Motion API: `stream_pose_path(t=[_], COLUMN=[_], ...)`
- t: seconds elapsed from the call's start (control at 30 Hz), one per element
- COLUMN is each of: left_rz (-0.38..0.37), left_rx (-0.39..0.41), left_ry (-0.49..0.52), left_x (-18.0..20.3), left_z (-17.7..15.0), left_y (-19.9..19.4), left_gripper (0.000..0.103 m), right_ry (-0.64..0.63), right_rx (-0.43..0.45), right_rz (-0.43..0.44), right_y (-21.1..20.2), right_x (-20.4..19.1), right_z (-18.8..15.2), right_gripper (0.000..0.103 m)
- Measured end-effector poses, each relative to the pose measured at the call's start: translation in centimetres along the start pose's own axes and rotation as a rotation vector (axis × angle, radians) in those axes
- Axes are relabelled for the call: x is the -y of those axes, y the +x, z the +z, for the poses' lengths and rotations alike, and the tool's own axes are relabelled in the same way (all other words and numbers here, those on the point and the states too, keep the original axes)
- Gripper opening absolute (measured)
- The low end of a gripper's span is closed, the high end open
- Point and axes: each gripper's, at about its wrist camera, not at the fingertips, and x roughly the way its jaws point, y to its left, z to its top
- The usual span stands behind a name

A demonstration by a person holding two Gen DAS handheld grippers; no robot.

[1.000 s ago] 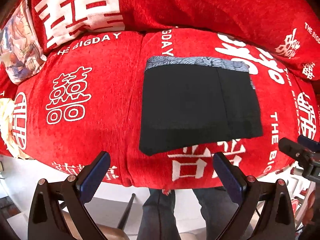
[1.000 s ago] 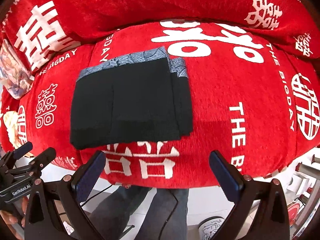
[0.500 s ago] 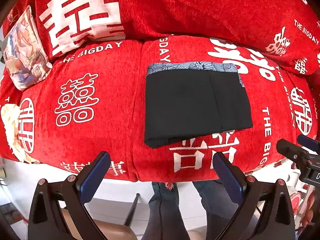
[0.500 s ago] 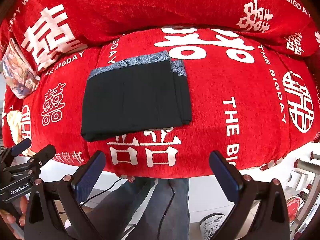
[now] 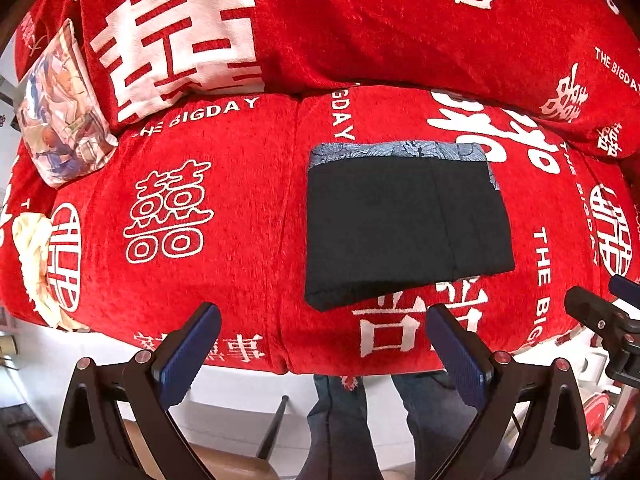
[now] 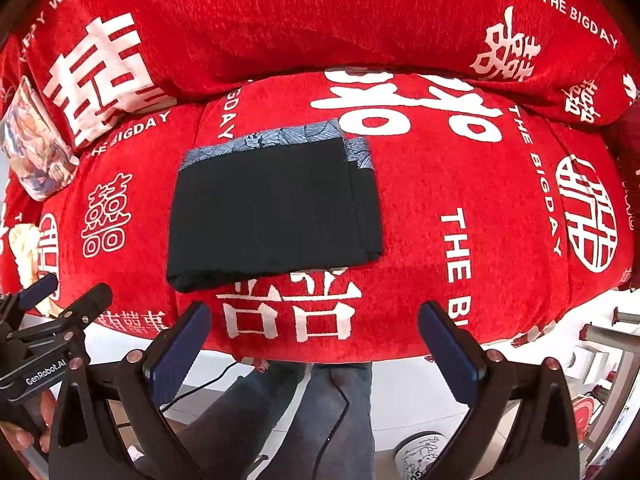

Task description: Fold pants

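Count, left to right: one printed cushion (image 5: 60,108) leaning at the sofa's left end, one cream cloth (image 5: 30,248) bunching at the left front edge below it, one pair of black pants (image 5: 404,224) lying folded on the red sofa cover (image 5: 208,280), two grippers.

Pants are sitting as a flat rectangle on the seat, right of the seat seam in the left wrist view, blue-grey patterned waistband (image 5: 396,150) facing the backrest. One folded layer is showing along the right side (second strip of waistband peeking out there, right wrist view). Near edge is lying just back from the seat's front edge.

You're holding the left gripper (image 5: 320,344) off the front of the sofa, fingers pointing at the seat, jaws spread wide, blue pads (image 5: 188,352) gripping nothing. It's not touching the pants.

You're holding the right gripper (image 6: 312,340) the same way: off the front edge, jaws wide apart, empty, clear of the cloth. Pants (image 6: 276,208) are sitting left of centre in its view.

Each gripper is showing at the edge of the other's view. Your legs in jeans (image 6: 336,420) are standing below the sofa edge.
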Motion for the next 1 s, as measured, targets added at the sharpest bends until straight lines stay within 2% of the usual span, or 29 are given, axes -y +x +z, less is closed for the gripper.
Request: stream_pose_path(t=[0.63, 1.0], left_rz=[0.039, 0.048], left_rx=[0.002, 0.002], left_ry=[0.033, 0.077], left_x=[0.3, 1.8], left_z=[0.9, 1.3], left_y=[0.4, 0.6], left_gripper=[0.103, 0.103], right_ry=[-0.056, -0.052], right_rx=[0.010, 0.005], right_rz=[-0.112, -0.102], right_y=[0.6, 0.9], right_x=[-1.3, -1.0], right_z=[1.8, 2.0], right_gripper=[0.103, 0.103])
